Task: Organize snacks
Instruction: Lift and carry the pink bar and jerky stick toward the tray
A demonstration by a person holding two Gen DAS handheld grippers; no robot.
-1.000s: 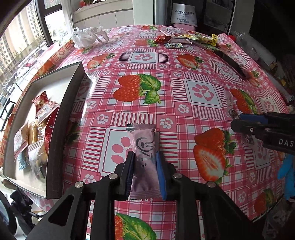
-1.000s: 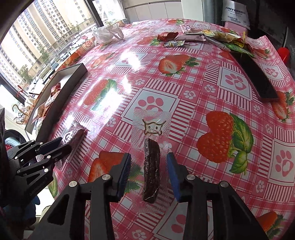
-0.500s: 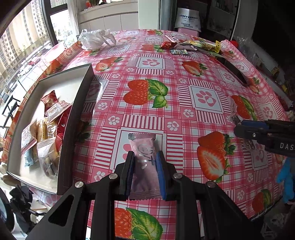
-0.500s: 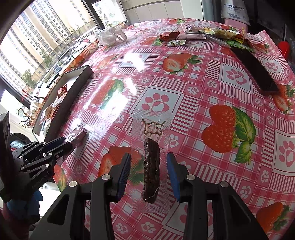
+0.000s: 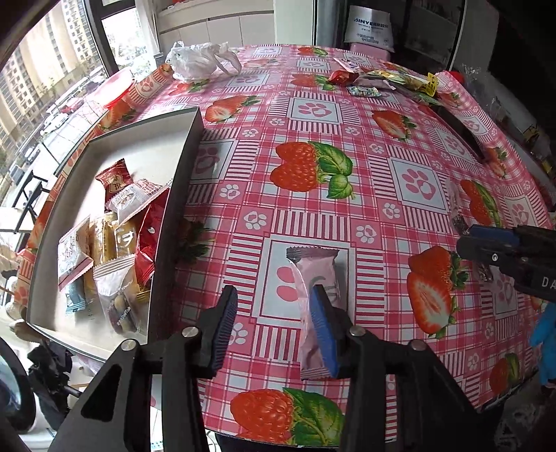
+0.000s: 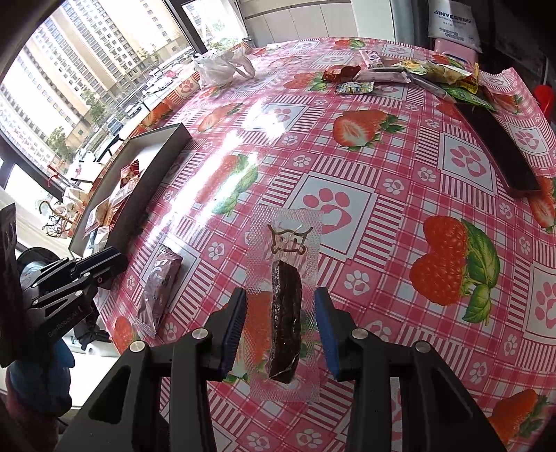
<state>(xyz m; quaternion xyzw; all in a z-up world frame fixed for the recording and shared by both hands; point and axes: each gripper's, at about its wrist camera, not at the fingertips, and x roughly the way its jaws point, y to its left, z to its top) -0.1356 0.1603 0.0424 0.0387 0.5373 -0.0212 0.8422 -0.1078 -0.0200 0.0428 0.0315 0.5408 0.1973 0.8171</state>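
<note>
Bench under a pink strawberry-and-paw-print cloth (image 5: 312, 114) filling the frame, crumpled white plastic bag (image 5: 199, 61) at upper left, high-rise buildings (image 6: 62, 73) through the window at far left, white printed sack (image 5: 370, 29) along the top edge.

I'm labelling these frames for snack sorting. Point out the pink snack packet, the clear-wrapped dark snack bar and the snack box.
Pink snack packet (image 5: 314, 267): left wrist view, upper printed face.
Clear-wrapped dark snack bar (image 6: 285, 313): right wrist view, dark bar's middle.
Snack box (image 5: 180, 194): left wrist view, dark right wall.

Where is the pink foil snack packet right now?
In the left wrist view the pink foil snack packet lies on the strawberry tablecloth, against the opening left gripper's right pad, right of the grey snack tray.
</note>
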